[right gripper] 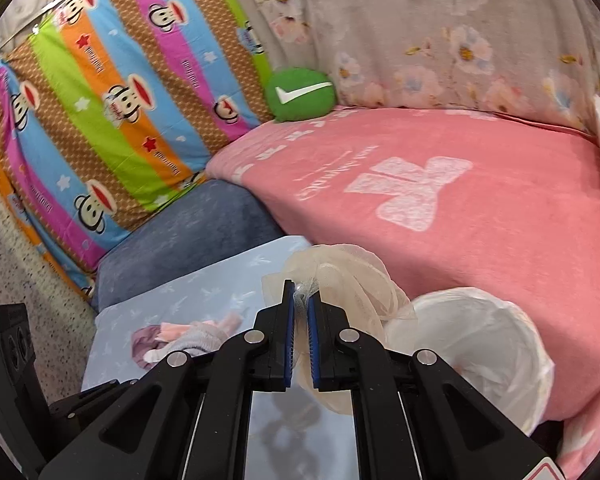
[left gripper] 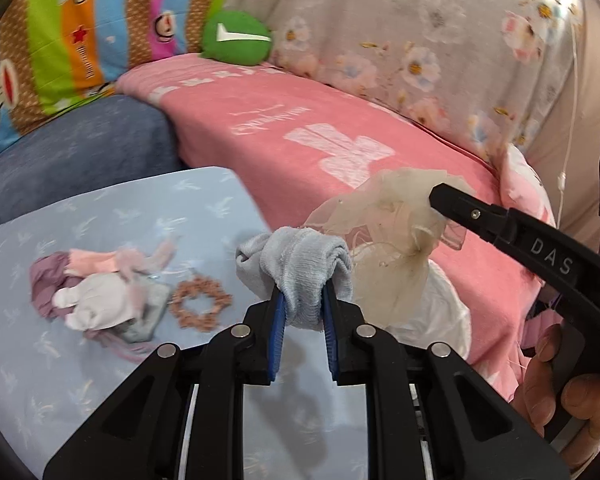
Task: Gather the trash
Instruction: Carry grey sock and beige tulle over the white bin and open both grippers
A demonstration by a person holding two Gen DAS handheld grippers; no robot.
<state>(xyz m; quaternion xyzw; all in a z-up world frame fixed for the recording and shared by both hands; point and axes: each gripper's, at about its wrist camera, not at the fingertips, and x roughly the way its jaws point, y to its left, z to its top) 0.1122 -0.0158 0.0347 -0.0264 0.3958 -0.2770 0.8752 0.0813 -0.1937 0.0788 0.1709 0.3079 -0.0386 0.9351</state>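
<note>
- Your left gripper is pinching a grey sock between its blue pads; the cloth is bunched over the fingertips and hangs clear of the light blue sheet below.
- Your right gripper has its jaws pressed almost together on a cream gauzy bow, a thin piece of mesh fabric; the left wrist view shows the same bow dangling from that gripper's tip.
- Both pieces are lifted, so in my judgement the step in hand is the carrying, not the picking.
- A white plastic bag with its mouth open lies on the pink blanket, just beside and below the bow (it looks like the place for the trash, but this is my guess).
- The next move calls for bringing each piece over the bag's mouth before you spread the jaws; the bow is light and may catch on the pads.
- A small stuffed doll and a brown beaded ring lie on the blue sheet, not yet collected.
</note>
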